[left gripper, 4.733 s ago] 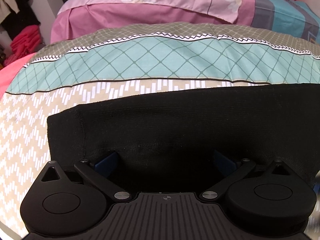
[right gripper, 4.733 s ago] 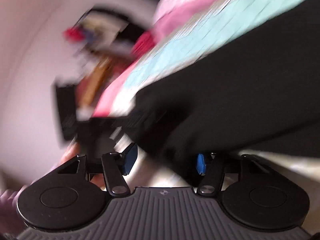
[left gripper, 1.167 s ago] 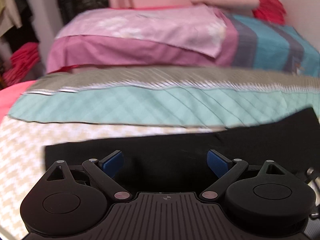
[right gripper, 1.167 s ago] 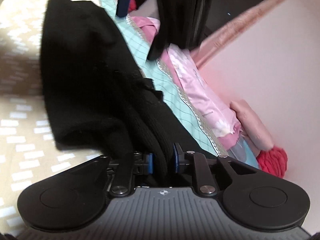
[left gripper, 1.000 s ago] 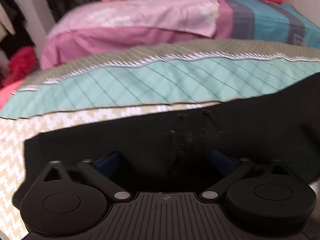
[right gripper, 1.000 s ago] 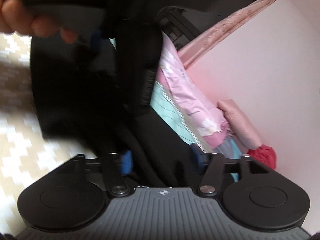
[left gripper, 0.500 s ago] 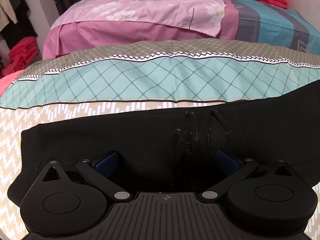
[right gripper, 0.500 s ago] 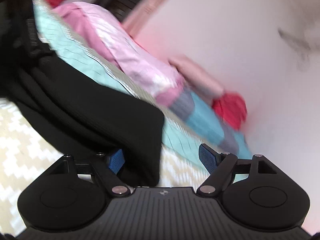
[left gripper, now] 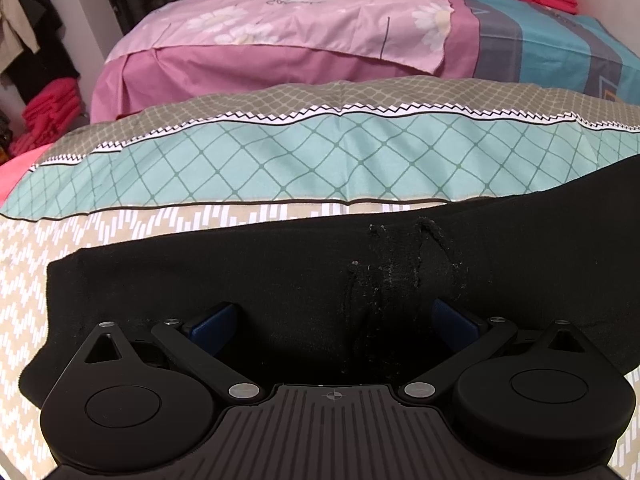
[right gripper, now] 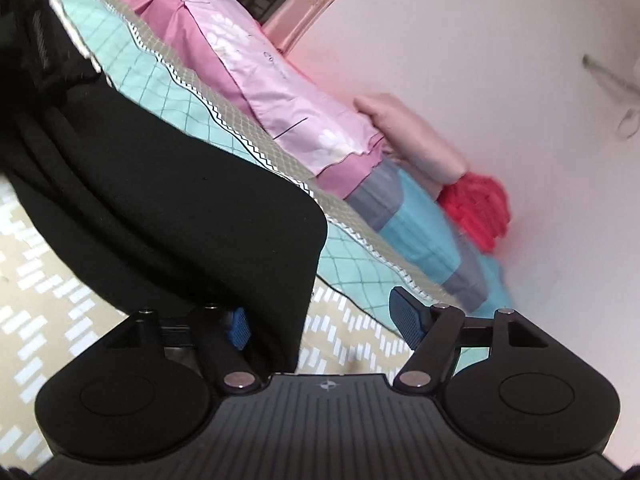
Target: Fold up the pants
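Black knit pants [left gripper: 280, 276] lie in a folded band across my beige bedsheet with white zigzag dashes [left gripper: 24, 288], running from the near left out past the right edge of my left camera's view. A puckered, linty seam [left gripper: 400, 268] stands up in the cloth right of the middle. My left gripper [left gripper: 332, 320] hangs over that band with its blue pads [left gripper: 212, 324] spread wide apart; whether the pads touch the cloth I cannot tell, and they clamp nothing.

My right gripper [right gripper: 324, 326] sits at the folded end of the pants [right gripper: 192, 208]. Its jaws stand well apart and are closing at this moment. The cloth's edge lies against the left pad [right gripper: 239, 328], while the right pad [right gripper: 406, 320] is clear of it, over the bedsheet [right gripper: 352, 332], so nothing is pinched.

Beyond the pants lies a teal diamond-checked quilt with a grey zigzag border [left gripper: 320, 160], and farther off a pink floral pillowcase [left gripper: 300, 20]. Folded red cloth [right gripper: 476, 208] is stacked in the far right corner against the pale wall [right gripper: 480, 40].
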